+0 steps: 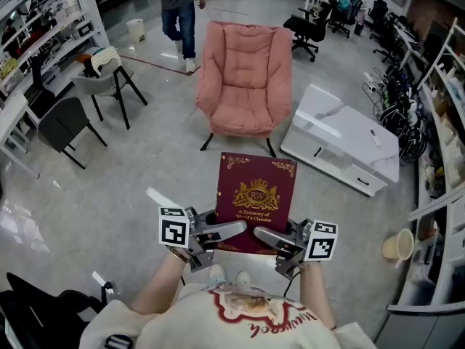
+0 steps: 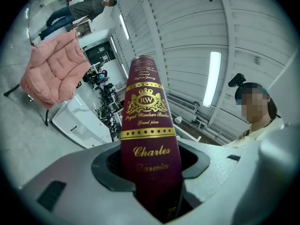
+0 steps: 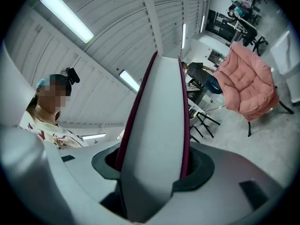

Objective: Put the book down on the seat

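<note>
I hold a maroon book [image 1: 256, 201] with gold lettering flat in front of me, one gripper on each side of its near end. My left gripper [image 1: 232, 230] is shut on the spine side; the left gripper view shows the gold-printed spine [image 2: 147, 125] clamped between its jaws. My right gripper [image 1: 267, 236] is shut on the opposite side, where the pale page edge [image 3: 157, 139] sits between its jaws. The pink cushioned armchair [image 1: 243, 78] stands a little ahead on the floor, its seat [image 1: 242, 120] bare. The armchair [image 2: 54, 69] shows at the left gripper view's left, and the armchair [image 3: 248, 86] at the right gripper view's right.
A white cabinet [image 1: 341, 144] lies on the floor right of the armchair. Two grey chairs [image 1: 64, 126] [image 1: 109, 78] stand at the left by shelving. A person [image 1: 178, 13] walks behind the armchair. Black office chairs [image 1: 309, 27] are at the back, a beige bucket [image 1: 398, 246] at the right.
</note>
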`<state>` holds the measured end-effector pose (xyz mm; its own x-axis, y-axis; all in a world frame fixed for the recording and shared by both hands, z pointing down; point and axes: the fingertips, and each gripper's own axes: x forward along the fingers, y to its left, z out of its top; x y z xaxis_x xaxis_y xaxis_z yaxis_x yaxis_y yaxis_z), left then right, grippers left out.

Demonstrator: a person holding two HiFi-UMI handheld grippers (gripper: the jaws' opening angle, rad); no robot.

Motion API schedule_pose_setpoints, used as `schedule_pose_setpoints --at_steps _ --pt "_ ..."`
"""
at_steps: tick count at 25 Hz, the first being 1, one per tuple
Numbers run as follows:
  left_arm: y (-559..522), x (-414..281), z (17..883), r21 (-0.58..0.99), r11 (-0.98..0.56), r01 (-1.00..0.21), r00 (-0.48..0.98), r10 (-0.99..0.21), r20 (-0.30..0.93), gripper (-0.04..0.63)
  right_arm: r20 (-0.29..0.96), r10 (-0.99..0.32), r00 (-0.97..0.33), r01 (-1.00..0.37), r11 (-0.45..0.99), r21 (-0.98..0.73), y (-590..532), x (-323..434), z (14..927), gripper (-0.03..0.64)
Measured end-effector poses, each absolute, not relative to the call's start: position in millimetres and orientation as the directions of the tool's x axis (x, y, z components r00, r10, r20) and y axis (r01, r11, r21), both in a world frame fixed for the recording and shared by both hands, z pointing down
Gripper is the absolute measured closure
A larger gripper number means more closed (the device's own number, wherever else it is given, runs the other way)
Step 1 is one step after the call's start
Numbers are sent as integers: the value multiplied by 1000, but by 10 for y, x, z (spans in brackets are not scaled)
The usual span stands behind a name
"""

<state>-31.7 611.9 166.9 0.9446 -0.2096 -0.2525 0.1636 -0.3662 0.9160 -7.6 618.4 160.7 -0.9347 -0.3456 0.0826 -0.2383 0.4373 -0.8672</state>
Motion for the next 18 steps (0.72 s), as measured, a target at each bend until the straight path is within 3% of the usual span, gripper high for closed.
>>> schedule_pose_setpoints --at_steps 18 --pt "5594 -821 1879 920 -356 167 957 -166 -238 362 91 -439 -894 -270 365 -891 5656 -551 1834 394"
